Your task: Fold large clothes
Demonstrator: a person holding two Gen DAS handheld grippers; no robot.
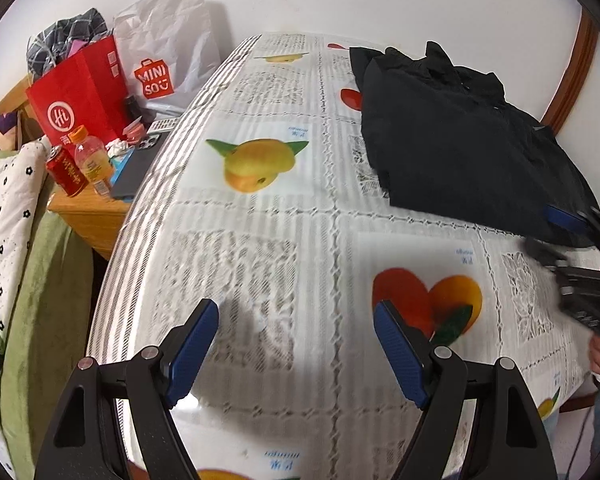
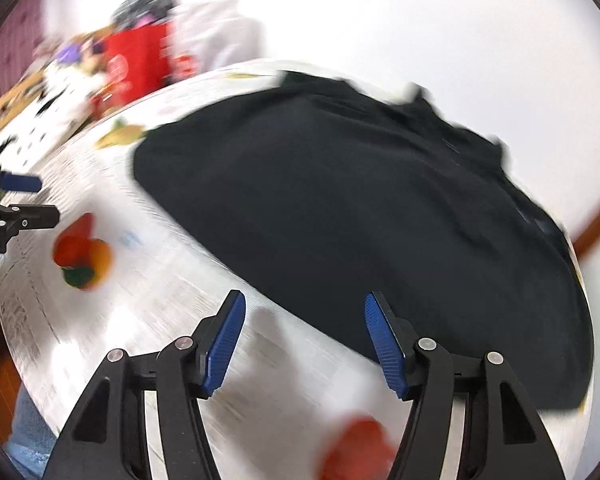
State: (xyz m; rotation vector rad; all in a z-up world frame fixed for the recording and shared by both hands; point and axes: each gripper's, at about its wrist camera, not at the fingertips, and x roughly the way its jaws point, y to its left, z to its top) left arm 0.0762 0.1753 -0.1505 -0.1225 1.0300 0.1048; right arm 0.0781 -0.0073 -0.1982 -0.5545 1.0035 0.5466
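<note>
"miniso" on a white bag (image 1: 160,56), "hi" on a red bag (image 1: 80,96); both grippers' fingers (image 1: 194,354) apart, empty

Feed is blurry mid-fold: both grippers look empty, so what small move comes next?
Probably ease the right gripper forward onto the near edge of the black folded garment. Its jaws stand open and empty beside that edge, while the left gripper, also open, sits over bare fruit-print tablecloth.

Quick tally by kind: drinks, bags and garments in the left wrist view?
Drink containers: 2 — orange-capped bottle, red can
Bags: 2 — red paper bag, white plastic bag
Dark garments on the table: 1 — black garment
Total: 5
</note>
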